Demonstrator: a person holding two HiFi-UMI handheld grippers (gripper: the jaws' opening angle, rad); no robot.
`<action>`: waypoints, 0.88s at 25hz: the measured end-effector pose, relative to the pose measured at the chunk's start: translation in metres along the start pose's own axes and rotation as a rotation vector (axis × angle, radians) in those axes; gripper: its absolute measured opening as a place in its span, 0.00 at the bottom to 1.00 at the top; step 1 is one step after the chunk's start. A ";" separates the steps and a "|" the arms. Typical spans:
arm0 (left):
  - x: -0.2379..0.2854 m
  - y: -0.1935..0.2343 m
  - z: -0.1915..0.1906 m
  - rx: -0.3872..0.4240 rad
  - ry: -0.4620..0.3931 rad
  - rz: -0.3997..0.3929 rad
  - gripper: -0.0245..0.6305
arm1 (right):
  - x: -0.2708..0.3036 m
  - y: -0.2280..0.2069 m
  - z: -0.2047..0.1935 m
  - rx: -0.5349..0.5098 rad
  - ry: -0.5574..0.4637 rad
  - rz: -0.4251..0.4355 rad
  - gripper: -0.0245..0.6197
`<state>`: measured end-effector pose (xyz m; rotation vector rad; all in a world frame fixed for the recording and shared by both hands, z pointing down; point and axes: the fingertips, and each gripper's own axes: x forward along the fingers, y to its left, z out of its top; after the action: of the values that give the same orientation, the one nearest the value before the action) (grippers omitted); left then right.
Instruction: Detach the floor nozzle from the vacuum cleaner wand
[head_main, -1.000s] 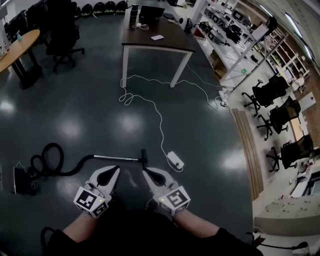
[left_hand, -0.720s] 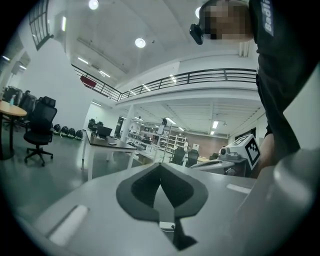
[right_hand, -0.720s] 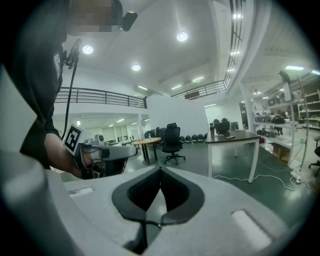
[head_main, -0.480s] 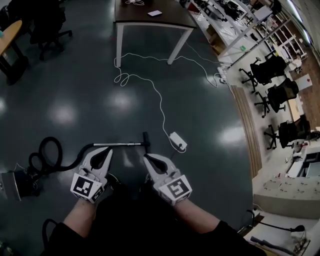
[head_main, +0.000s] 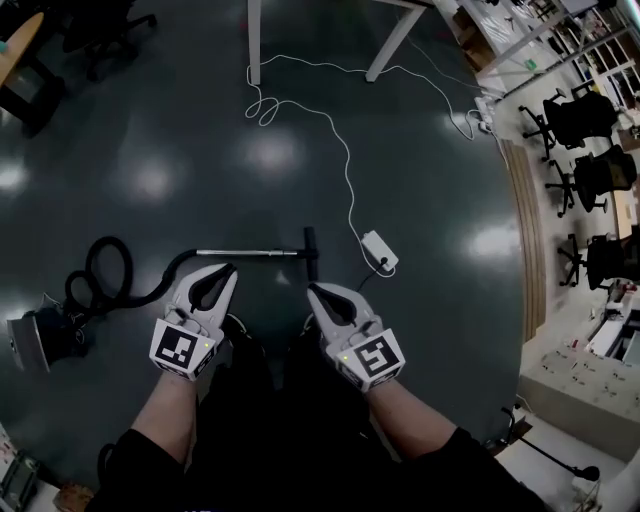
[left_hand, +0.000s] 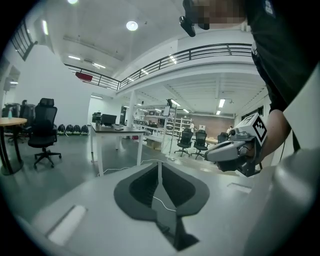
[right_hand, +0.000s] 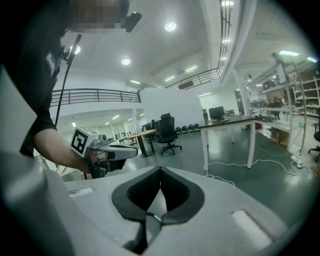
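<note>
Near the wand (head_main: 250, 253), left gripper (head_main: 228, 268) fingers have just been cracked open on nothing, right gripper (head_main: 312, 288) fingers are pressed together, floor nozzle (head_main: 311, 253) barely made out.

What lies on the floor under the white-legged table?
A white cable runs beneath the table; the right gripper covers its nearer stretch.

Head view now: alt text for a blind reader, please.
The left gripper and right gripper hover empty just short of a vacuum wand lying on the floor, its black floor nozzle at the right end. The left jaws have just been opening slightly; the right are shut.
</note>
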<state>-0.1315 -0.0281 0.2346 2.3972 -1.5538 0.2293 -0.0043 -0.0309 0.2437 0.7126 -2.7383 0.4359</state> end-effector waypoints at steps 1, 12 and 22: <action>0.005 0.001 -0.004 0.005 0.008 0.001 0.08 | 0.003 -0.004 -0.006 -0.001 0.002 0.002 0.04; 0.056 0.009 -0.087 0.080 0.056 -0.052 0.14 | 0.054 -0.046 -0.094 0.024 0.043 -0.032 0.07; 0.099 0.022 -0.176 0.116 0.111 -0.082 0.16 | 0.101 -0.076 -0.171 0.011 0.069 -0.003 0.07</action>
<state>-0.1077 -0.0676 0.4325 2.4832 -1.4264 0.4392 -0.0185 -0.0770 0.4512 0.6906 -2.6724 0.4661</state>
